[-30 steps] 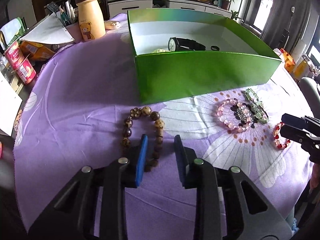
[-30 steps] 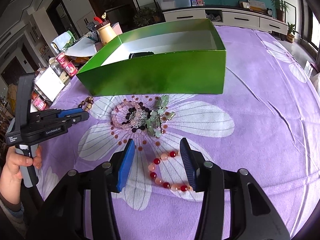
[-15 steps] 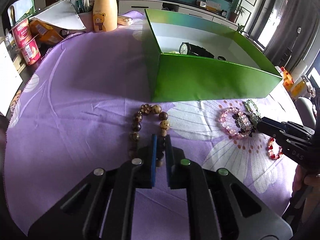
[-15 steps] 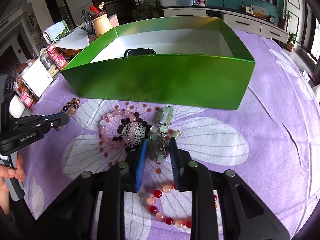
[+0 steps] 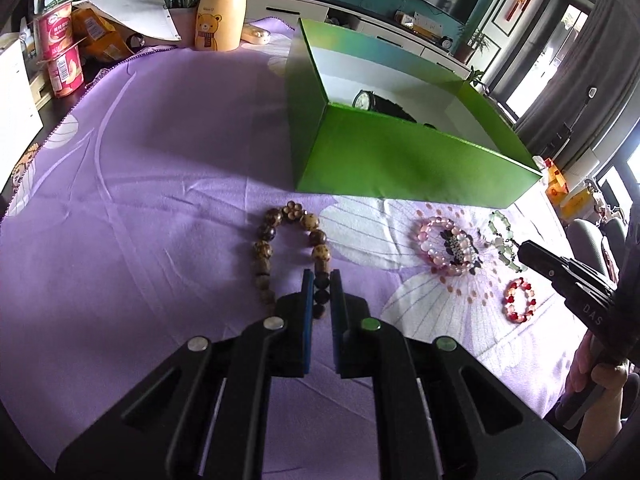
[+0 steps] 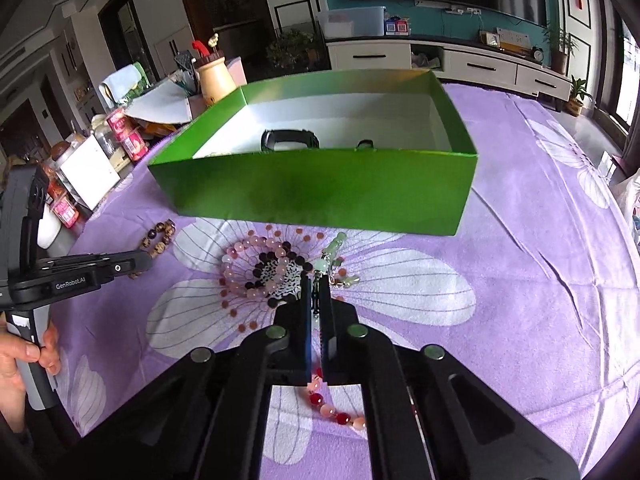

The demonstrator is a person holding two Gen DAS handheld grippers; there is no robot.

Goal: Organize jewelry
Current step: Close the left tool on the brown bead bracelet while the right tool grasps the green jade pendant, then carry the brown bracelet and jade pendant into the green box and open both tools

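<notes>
A green box (image 5: 400, 160) stands on the purple cloth with a black watch (image 5: 372, 102) inside; it also shows in the right wrist view (image 6: 320, 196). My left gripper (image 5: 321, 280) is shut on the brown wooden bead bracelet (image 5: 276, 236) lying on the cloth. My right gripper (image 6: 319, 292) is shut on the pale green jade bracelet (image 6: 334, 264). Beside it lie a pink bead bracelet (image 6: 244, 268) with a black-and-white one (image 6: 282, 274) inside. A red and pink bracelet (image 6: 336, 410) lies under the right gripper.
A yellow bear bottle (image 5: 220, 12), red cans (image 5: 60, 52), papers and a pen pot crowd the table's far left edge. The other gripper's body and hand show at each view's side (image 6: 60, 276).
Both grippers went from open to shut: the left closed on the brown bead bracelet, the right moved forward past the red bracelet and closed on the jade one.
</notes>
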